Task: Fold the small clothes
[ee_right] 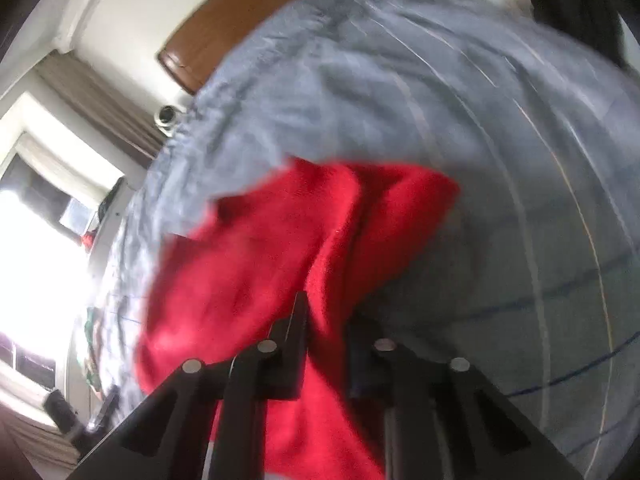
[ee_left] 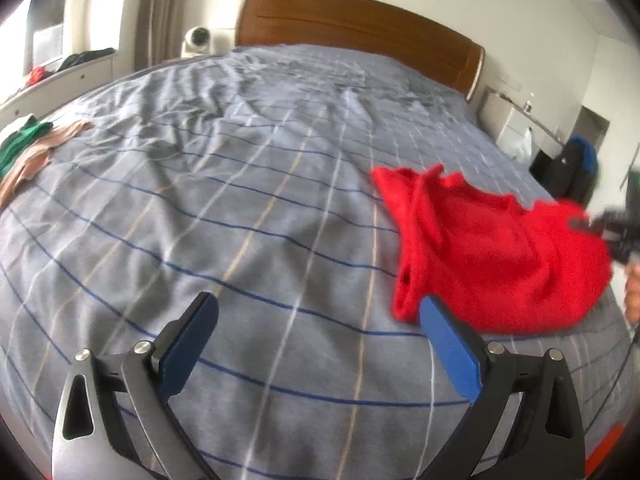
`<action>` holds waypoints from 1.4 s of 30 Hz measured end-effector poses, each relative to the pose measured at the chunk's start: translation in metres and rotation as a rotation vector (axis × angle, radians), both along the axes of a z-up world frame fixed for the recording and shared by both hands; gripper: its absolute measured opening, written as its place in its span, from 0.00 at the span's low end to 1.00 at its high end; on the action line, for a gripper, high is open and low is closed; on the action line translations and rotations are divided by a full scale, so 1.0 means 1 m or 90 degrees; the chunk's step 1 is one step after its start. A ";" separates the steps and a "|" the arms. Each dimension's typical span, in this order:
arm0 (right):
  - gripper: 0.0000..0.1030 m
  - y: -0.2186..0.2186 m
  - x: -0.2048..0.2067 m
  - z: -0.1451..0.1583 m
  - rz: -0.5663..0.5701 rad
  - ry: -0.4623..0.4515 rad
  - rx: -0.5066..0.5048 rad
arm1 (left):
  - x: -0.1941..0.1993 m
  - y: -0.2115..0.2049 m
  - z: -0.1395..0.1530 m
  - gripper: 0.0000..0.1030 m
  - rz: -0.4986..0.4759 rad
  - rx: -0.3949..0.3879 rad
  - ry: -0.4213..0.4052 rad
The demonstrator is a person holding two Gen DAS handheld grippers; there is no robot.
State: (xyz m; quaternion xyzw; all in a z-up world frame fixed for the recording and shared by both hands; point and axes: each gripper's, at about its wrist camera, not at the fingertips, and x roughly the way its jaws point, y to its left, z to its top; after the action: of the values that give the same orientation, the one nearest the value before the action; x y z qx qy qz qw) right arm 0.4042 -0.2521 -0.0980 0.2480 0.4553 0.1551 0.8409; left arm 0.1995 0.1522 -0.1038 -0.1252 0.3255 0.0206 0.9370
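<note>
Bedroom, grey-blue checked bed cover (ee_left: 248,208): crumpled red fleece garment (ee_left: 492,256) at near right edge, unfolded, right gripper (ee_right: 326,316) jaws clamped on its fabric, lifting; left gripper (ee_left: 320,320) jaws apart, empty; folding barely begun, green and beige clothes (ee_left: 28,148) waiting far left.

The left gripper (ee_left: 320,312) has blue pads on grey metal arms with round silver screws. The right gripper (ee_right: 326,320) is black, with similar silver screws
</note>
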 end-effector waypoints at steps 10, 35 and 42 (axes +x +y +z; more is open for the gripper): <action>0.20 0.230 0.024 0.009 0.207 -0.010 -0.103 | 0.001 0.018 -0.007 0.98 0.026 0.013 0.008; 0.35 0.274 -0.102 -0.043 0.399 -0.232 -0.254 | 0.003 0.023 -0.014 0.98 0.041 0.017 0.009; 0.73 0.194 -0.106 -0.028 0.276 -0.202 -0.180 | 0.031 0.005 0.008 0.98 -0.046 -0.031 0.008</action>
State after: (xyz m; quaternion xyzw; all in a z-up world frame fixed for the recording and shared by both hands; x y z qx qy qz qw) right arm 0.2982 -0.0579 -0.1257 -0.0015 0.3779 0.3026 0.8750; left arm 0.2309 0.1569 -0.0955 -0.1364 0.3362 -0.0204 0.9316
